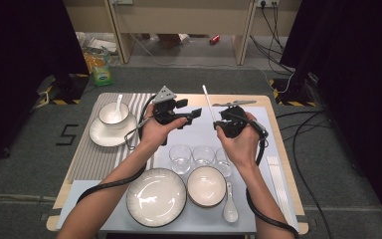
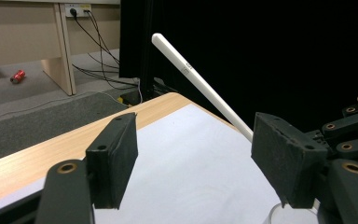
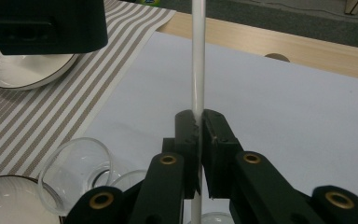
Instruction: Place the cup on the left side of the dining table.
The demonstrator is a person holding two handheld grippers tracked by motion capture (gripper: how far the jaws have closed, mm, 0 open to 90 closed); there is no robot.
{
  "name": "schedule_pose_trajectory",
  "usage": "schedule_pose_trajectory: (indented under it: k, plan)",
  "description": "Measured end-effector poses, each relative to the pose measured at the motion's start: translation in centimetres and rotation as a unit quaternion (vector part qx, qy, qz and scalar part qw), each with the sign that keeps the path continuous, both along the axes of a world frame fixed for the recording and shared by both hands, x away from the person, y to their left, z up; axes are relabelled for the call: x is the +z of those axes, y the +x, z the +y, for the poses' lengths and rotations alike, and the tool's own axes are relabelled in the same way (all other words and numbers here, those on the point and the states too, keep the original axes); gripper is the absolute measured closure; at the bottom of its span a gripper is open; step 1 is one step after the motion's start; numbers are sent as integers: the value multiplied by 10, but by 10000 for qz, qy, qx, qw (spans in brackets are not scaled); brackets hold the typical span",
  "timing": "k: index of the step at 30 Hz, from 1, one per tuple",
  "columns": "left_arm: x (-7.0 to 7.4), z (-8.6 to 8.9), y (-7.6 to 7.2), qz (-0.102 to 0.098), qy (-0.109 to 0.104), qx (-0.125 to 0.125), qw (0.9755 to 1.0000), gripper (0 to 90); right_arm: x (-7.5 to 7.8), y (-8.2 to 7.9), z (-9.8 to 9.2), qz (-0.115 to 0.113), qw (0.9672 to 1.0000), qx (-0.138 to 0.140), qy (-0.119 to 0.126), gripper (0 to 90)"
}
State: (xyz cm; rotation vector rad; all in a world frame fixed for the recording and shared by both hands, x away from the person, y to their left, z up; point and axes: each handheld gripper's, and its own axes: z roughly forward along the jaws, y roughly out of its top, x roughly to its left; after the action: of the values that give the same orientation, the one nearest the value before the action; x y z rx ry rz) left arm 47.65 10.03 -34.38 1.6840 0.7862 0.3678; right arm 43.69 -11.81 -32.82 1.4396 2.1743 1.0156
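Step in hand: while the right claw [image 3: 199, 122] clamps a white chopstick [image 3: 198, 56] between its pads, the stick is held up in the air above the far middle of the worktop [image 1: 179, 98], its free end pointing to the far edge; this looks like a handover or a regrip.
Left claw [image 2: 193, 154]: jaws wide apart with nothing between them, level with the stick and just beside it.
Next move: I judge the left claw must slide in until the shaft lies between its pads, then close gently, since a thin rod slips or twists easily.
Chopstick: slim, smooth, round-tipped, glossy, hard, with a small dark mark near its end.
Pads: black, matt, foam-like blocks.
Glasses [image 1: 180, 158]: clear, rounded, near the middle.
Plate [image 1: 156, 197]: glazed white, dark-rimmed, near edge.
Mat [image 1: 93, 159]: striped fabric, left side.
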Motion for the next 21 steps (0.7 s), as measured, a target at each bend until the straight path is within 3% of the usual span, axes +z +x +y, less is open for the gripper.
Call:
schedule_pose_trajectory:
  k: [21]
  plan:
    - [2, -8, 4, 78, -57, -50, 9999, 309, 2, -1, 4, -31, 10000, 30, 37, 854]
